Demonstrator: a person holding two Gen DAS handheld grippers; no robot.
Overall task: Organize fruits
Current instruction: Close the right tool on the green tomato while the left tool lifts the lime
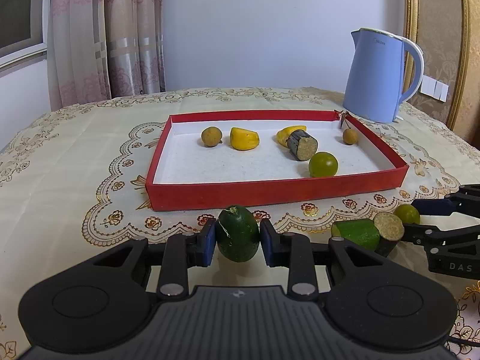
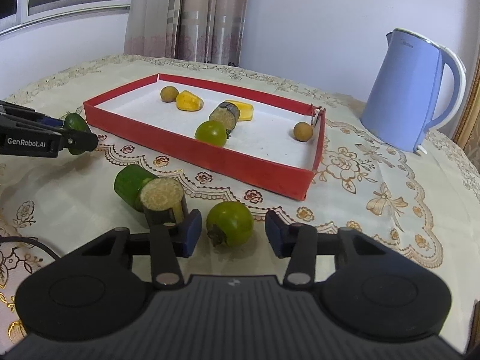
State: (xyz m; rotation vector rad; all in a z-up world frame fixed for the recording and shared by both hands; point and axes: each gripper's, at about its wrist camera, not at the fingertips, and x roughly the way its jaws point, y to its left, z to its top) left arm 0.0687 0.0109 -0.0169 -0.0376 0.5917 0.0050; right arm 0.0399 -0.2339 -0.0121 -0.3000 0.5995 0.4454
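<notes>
Left gripper (image 1: pixel 237 241) clamps a dark green oval fruit (image 1: pixel 237 234) just in front of the red tray (image 1: pixel 270 192), pads touching both sides. Right gripper (image 2: pixel 232 231) fingers wide around a green tomato (image 2: pixel 230 223) on the tablecloth (image 2: pixel 375 210) (pads apart from it). Green cylinder piece (image 2: pixel 132 184) and cut sugarcane piece (image 2: pixel 162 198) lie touching at its 10 o'clock. Blue kettle (image 2: pixel 411 90) at the tray's 2 o'clock.

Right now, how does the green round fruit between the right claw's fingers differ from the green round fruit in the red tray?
The fruit at the right claw, the outside green fruit, lies on the tablecloth; the tray green fruit sits inside the red tray, against its near wall. The outside one lies between open fingers, untouched; the tray one is beside a dark cut stalk piece. Both are round, green, with dark calyxes.
</notes>
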